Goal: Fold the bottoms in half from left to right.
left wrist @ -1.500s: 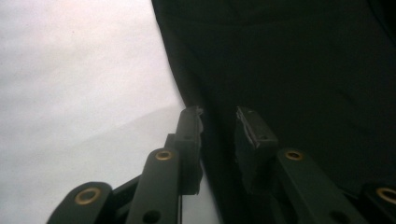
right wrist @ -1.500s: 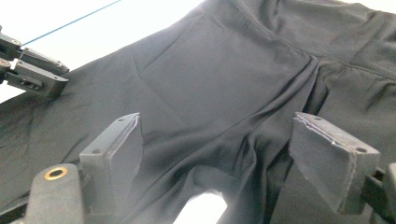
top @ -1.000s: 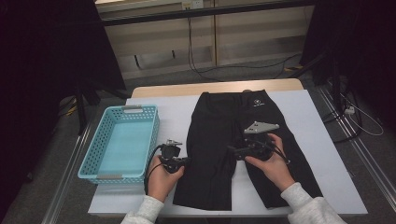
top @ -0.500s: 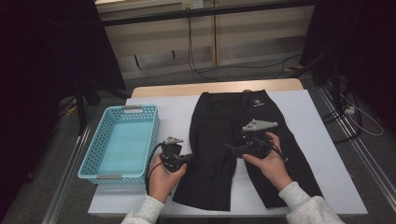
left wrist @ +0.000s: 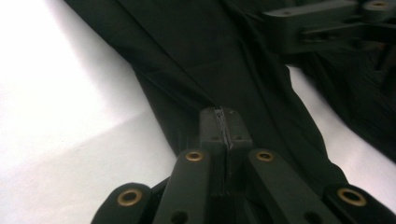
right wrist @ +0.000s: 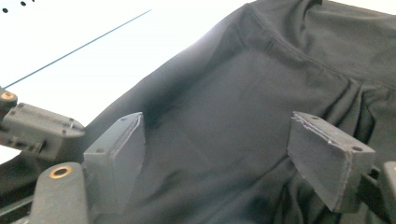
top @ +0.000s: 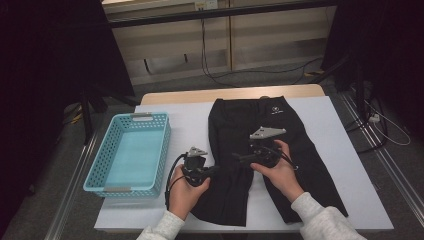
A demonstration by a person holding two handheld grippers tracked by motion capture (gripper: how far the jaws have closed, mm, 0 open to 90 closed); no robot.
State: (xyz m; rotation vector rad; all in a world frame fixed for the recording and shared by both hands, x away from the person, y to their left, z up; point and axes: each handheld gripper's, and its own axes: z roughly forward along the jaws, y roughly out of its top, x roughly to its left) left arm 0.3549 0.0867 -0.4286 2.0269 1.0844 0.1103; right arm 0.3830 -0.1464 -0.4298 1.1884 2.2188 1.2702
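High view: one black trousers [top: 260,145] flat mid-table, one basket [top: 131,150] left. Left gripper [left wrist: 225,122] jaws pressed together at the left leg's edge; right gripper [right wrist: 229,158] spread over cloth, just closing slightly.

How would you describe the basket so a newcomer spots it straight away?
Start at the white-covered table. Black trousers lie spread down its middle; the basket sits at the table's left edge, beside them. It is light blue plastic with perforated lattice walls, the one coloured thing there.
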